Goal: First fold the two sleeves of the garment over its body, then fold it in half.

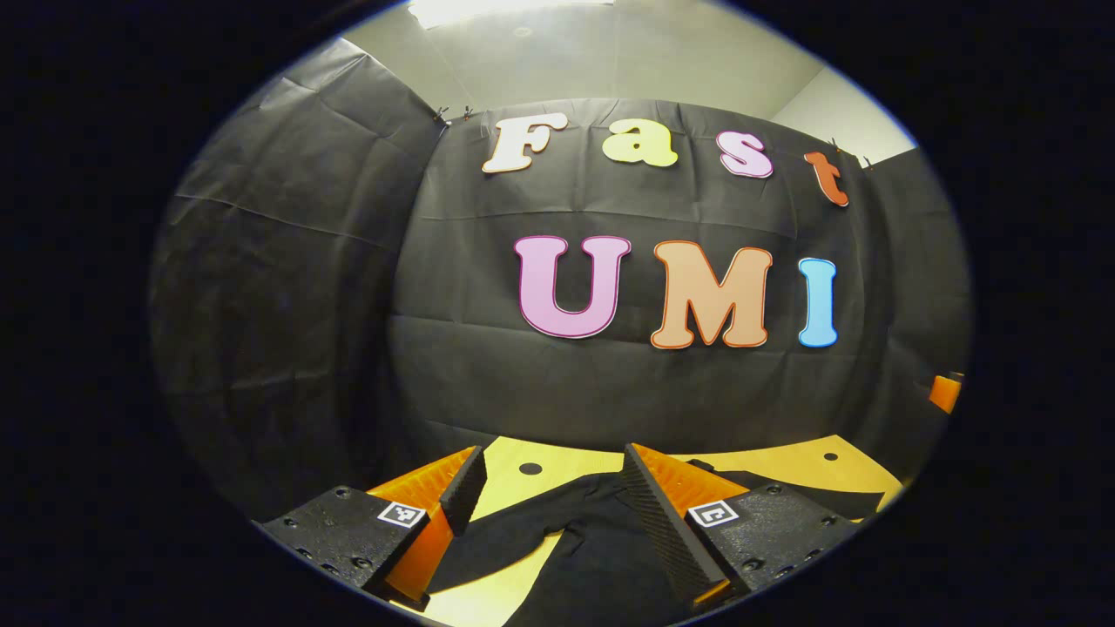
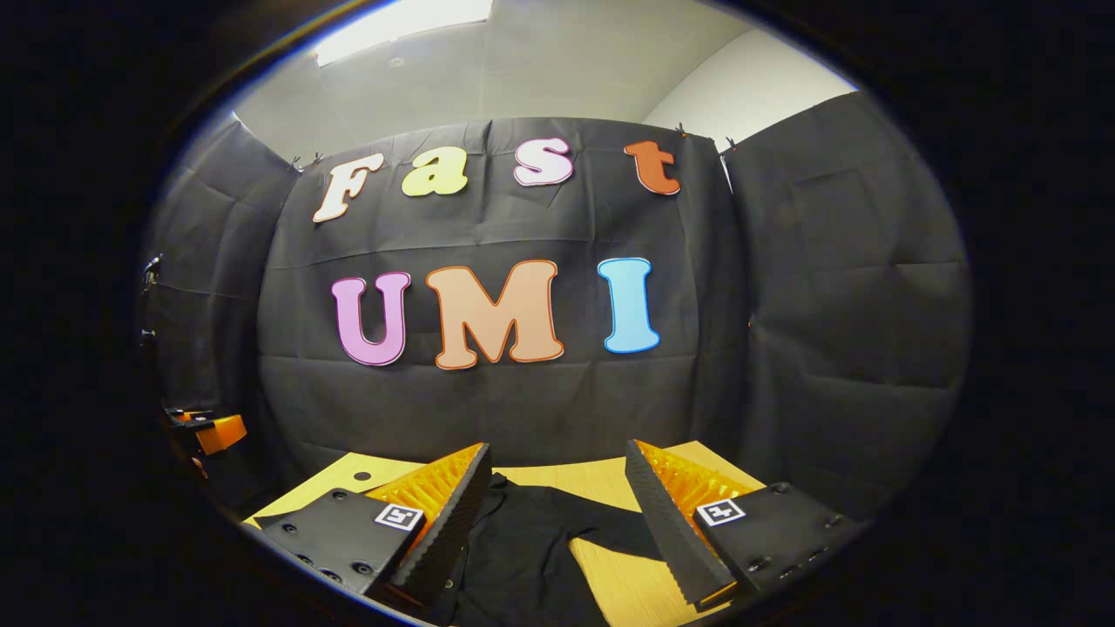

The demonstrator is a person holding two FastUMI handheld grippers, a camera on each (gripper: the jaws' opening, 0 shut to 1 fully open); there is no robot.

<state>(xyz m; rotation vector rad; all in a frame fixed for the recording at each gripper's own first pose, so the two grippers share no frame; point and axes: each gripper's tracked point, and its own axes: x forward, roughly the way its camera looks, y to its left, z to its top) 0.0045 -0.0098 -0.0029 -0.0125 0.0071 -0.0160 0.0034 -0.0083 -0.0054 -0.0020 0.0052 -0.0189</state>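
Left claw (image 1: pixel 544 483), in the left gripper view, hangs wide open and empty over a black garment (image 1: pixel 601 557) spread on the wooden bench (image 1: pixel 810 470). Square coded markers (image 1: pixel 712 513) sit on its finger mounts; nothing readable. Right claw (image 2: pixel 557 488), in the right gripper view, gapes open above the garment's sleeve (image 2: pixel 610 527).

Each tool (image 1: pixel 544 488) (image 2: pixel 557 488) wears black screwed plates, square markers.

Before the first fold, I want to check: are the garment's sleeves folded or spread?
Spread. The garment lies on the table with one sleeve reaching sideways, not over its body.
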